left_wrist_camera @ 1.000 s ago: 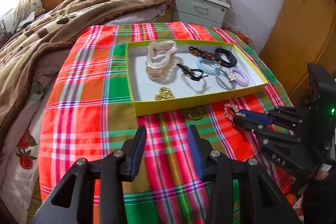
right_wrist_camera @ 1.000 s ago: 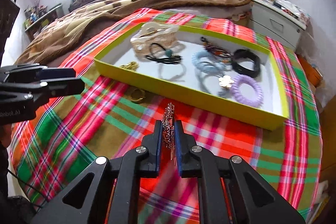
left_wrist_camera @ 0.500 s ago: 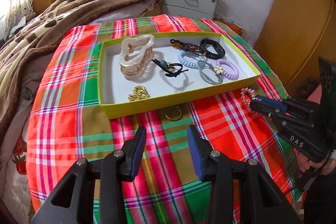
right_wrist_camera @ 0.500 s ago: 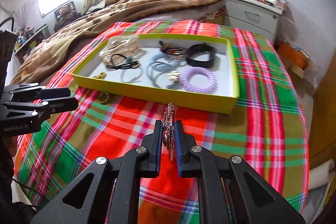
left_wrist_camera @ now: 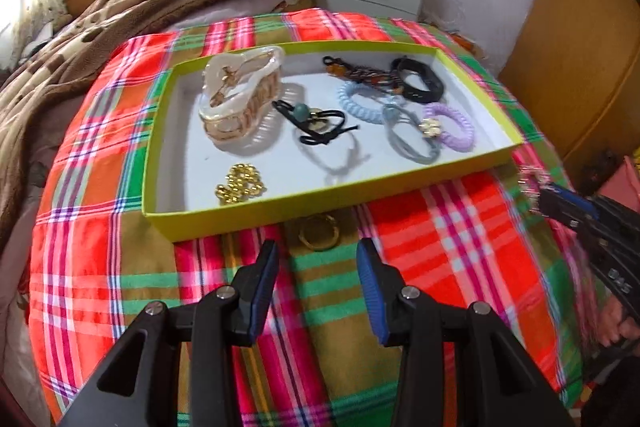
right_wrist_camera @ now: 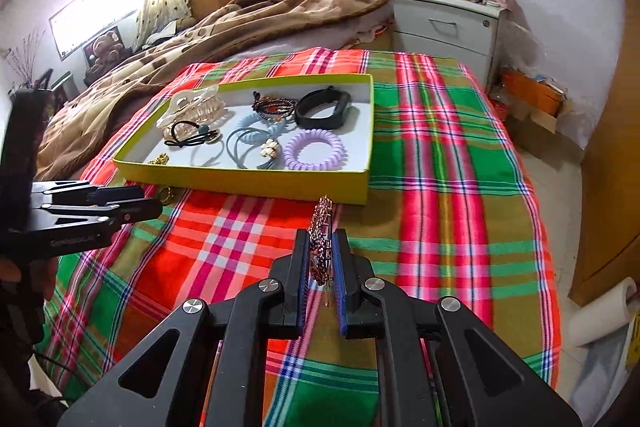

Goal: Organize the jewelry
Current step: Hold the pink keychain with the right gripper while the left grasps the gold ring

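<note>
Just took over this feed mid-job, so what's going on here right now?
A person with two handheld grippers is sorting jewelry into a yellow-green tray on a plaid cloth. The right gripper is shut on a rhinestone hair clip, held in front of the tray, not yet inside it. The left gripper is open and empty, just short of a gold ring lying on the cloth beside the tray's near wall. Hair ties, a claw clip and gold beads already lie in the tray.
</note>
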